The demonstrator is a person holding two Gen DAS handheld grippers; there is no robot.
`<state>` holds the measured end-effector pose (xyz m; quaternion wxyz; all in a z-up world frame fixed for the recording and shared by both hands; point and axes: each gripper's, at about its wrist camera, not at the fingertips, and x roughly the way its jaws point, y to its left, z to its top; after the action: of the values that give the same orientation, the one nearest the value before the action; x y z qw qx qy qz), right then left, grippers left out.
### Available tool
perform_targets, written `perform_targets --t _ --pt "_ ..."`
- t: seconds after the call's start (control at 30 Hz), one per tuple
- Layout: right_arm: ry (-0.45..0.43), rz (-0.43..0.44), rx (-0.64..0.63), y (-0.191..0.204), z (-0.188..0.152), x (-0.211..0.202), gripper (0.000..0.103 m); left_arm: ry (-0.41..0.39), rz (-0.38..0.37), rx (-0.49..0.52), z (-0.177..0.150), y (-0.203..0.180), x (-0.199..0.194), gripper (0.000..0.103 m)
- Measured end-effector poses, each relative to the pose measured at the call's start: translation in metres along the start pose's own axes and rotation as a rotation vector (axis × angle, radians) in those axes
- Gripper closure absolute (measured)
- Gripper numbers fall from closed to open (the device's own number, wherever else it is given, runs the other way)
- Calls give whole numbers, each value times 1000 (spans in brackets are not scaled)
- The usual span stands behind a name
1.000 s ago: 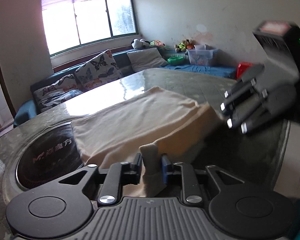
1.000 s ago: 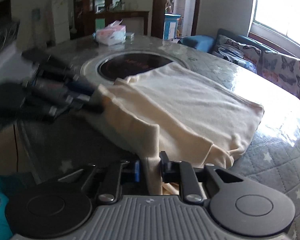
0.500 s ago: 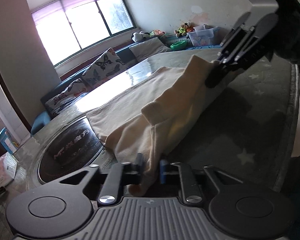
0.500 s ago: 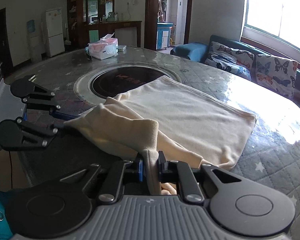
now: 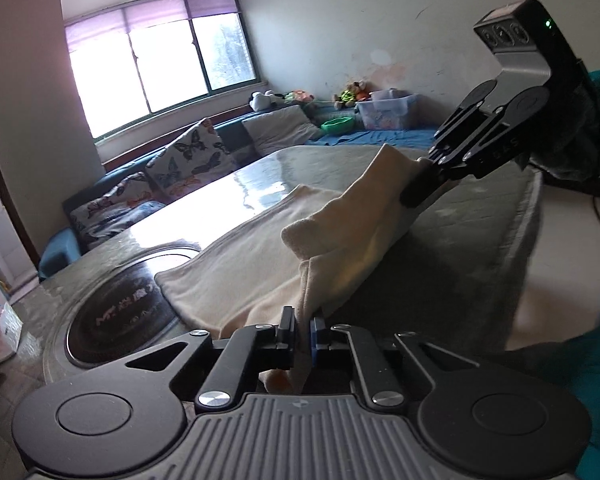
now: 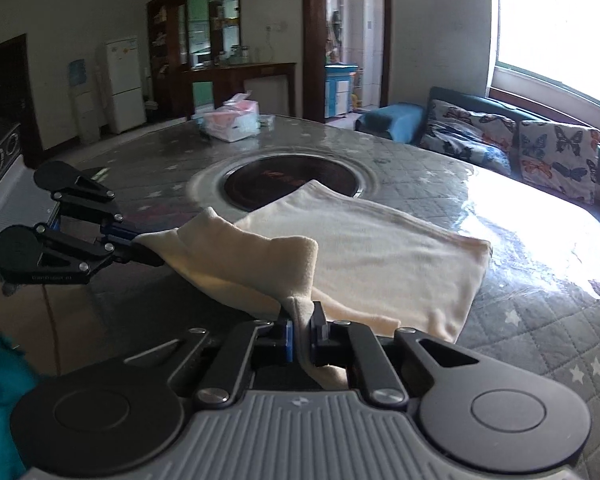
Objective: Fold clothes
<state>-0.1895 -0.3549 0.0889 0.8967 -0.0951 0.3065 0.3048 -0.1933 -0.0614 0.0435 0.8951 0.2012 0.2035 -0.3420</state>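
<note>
Left wrist view shows a wide quilted surface (image 5: 480,216) carrying a cream cloth (image 5: 240,264), part-folded, its far half lying flat beside a round black inset (image 5: 116,316). Right wrist view shows the cloth's long axis running from the near edge away toward the sunlit far side. It looks light, soft and limp, sagging between the two held corners, so judged best taken by corners or hem. Left hand-held gripper (image 5: 305,330) is clenched on one near corner; right hand-held gripper (image 6: 300,330) is clenched on the other. Both corners are raised off the surface.
</note>
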Motion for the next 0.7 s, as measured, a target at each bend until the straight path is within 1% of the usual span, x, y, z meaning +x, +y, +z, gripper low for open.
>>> perform_targets --t 0.07,0.17,0.33,0.5,0.63,0.7 --pt "-1 24 -4 8 -1 -12 96 -2 -13 -23 1 -3 -12 95" --pt "3 44 -18 16 0 -21 96 1 -9 -44 1 -1 -17 95" --pt "-5 27 -25 11 17 -11 96 -10 36 -79 13 19 -2 95" --pt "-14 -6 -30 -10 45 7 97 -32 86 -93 35 48 30 95" --pt "1 -35 -29 -34 66 34 97 -13 124 -130 48 76 71 95" --pt "14 -51 -18 -50 76 54 97 14 141 -155 50 89 94 95"
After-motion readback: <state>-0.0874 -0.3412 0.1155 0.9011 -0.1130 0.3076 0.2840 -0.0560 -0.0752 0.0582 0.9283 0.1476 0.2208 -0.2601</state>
